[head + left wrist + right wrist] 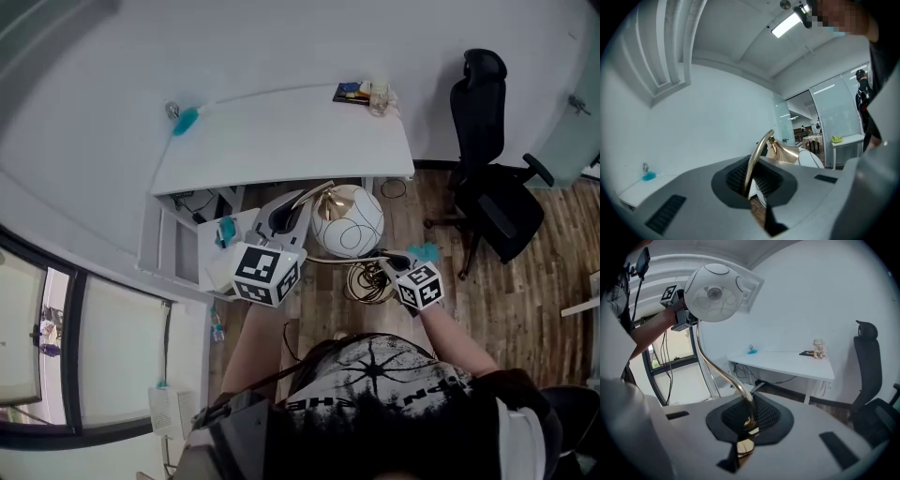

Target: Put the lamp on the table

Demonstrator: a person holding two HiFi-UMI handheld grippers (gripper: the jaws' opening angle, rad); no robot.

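Note:
The lamp has a white globe shade with thin black lines and a curved gold stem. I hold it in the air in front of the white table, below its front edge. My left gripper is shut on the upper stem next to the globe. My right gripper is shut on the lower stem, near the gold wire base. In the right gripper view the globe hangs high above the jaws, with the left gripper beside it.
A black office chair stands right of the table on the wood floor. On the table lie a blue item at the left end and a dark item with a jar at the back right. A tall window is at the left.

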